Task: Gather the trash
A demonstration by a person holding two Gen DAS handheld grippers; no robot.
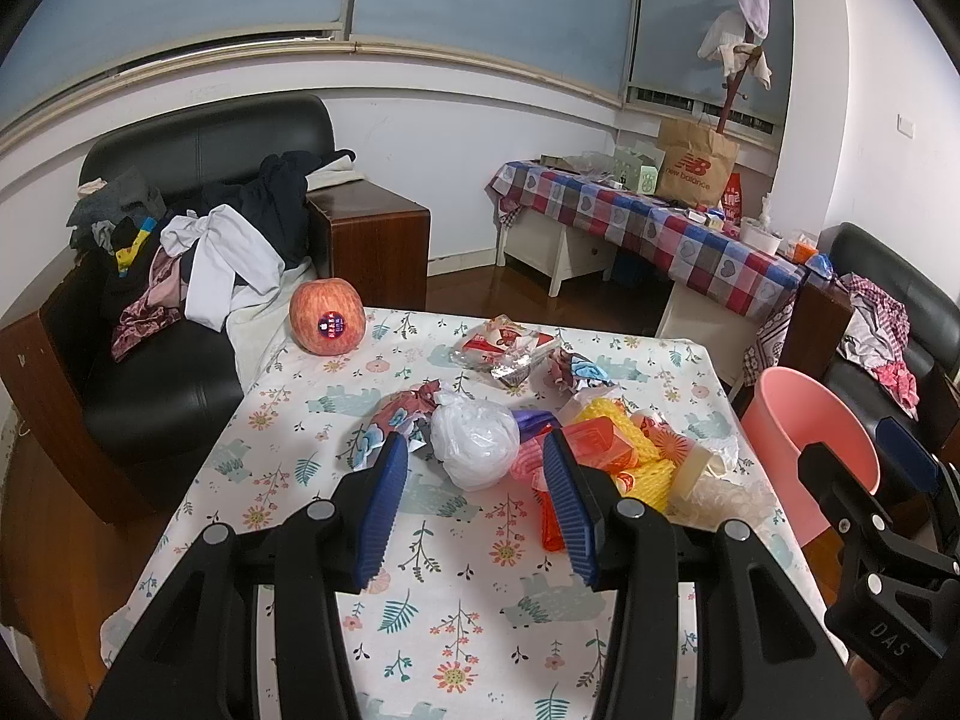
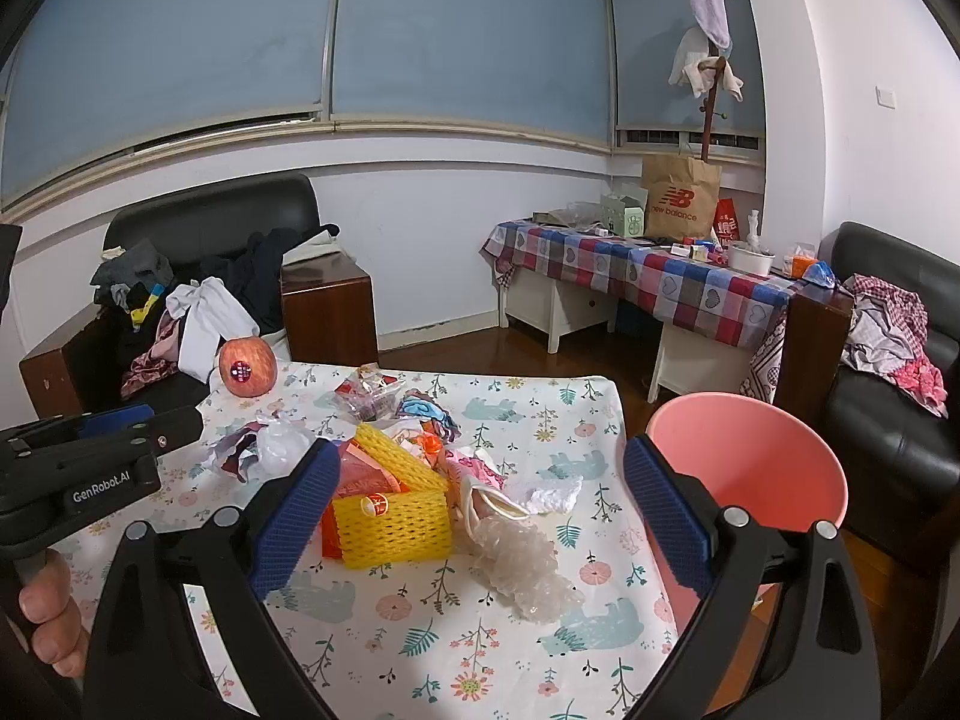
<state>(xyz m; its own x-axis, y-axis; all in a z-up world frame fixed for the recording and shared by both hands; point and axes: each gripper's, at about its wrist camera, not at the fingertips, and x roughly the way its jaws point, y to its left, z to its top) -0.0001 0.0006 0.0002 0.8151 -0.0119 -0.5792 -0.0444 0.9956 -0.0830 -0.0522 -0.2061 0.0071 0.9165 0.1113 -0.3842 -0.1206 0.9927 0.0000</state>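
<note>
I have the left gripper [image 1: 474,498] held low, its two blue-padded jaws parted with a moderate gap and nothing between them. My right gripper [image 2: 480,516] is spread much wider, jaws far apart and holding nothing. In the left wrist view the right gripper [image 1: 888,480] sits off at the right edge; in the right wrist view the left gripper [image 2: 114,438] sits at the left edge, with my left hand [image 2: 51,618] wrapped around its handle.

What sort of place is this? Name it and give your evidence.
Probably a lived-in home sitting room: a black leather armchair heaped with clothes, a coat stand by the window, and a side table under a checked cloth cluttered with household bits and a shopping bag.
</note>
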